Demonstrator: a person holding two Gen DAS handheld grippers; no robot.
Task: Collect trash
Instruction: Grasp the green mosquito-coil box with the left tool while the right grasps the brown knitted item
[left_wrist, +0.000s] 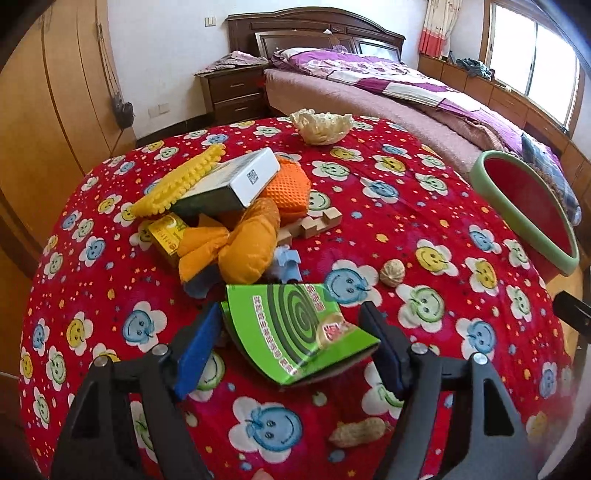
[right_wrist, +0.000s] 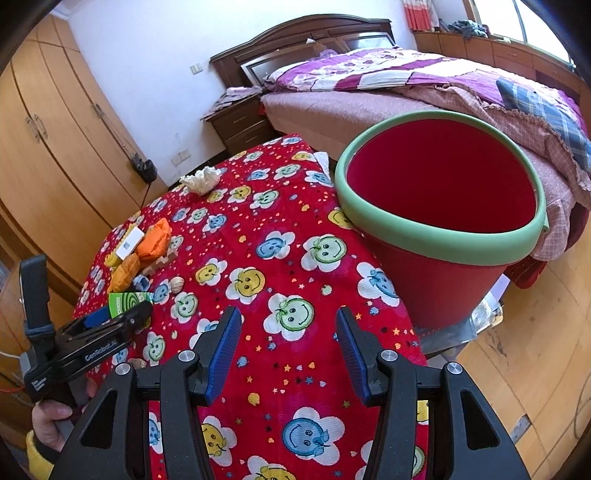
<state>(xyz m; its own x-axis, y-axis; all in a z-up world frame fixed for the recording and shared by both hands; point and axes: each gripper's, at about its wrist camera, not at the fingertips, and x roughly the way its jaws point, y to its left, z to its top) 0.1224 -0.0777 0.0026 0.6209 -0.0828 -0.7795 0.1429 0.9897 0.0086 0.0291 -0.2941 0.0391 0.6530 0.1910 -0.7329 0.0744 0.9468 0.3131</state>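
Here, flat glossy green box (left_wrist: 295, 332) between blue ribbed fingers (left_wrist: 197, 350).

Straight ahead of the claws is a big bed (left_wrist: 388, 96) with a purple and white blanket (right_wrist: 406, 74) and a dark brown headboard (left_wrist: 314, 33). A dark nightstand (left_wrist: 232, 92) with drawers stands just left of the bed. The wall (left_wrist: 166, 48) behind is white. Tall orange-brown wardrobes (right_wrist: 55, 147) fill the left side. Far to the right, bright light comes in a window (left_wrist: 535, 55) with a red and white curtain (left_wrist: 437, 26). The floor (right_wrist: 517, 369) is light wood.
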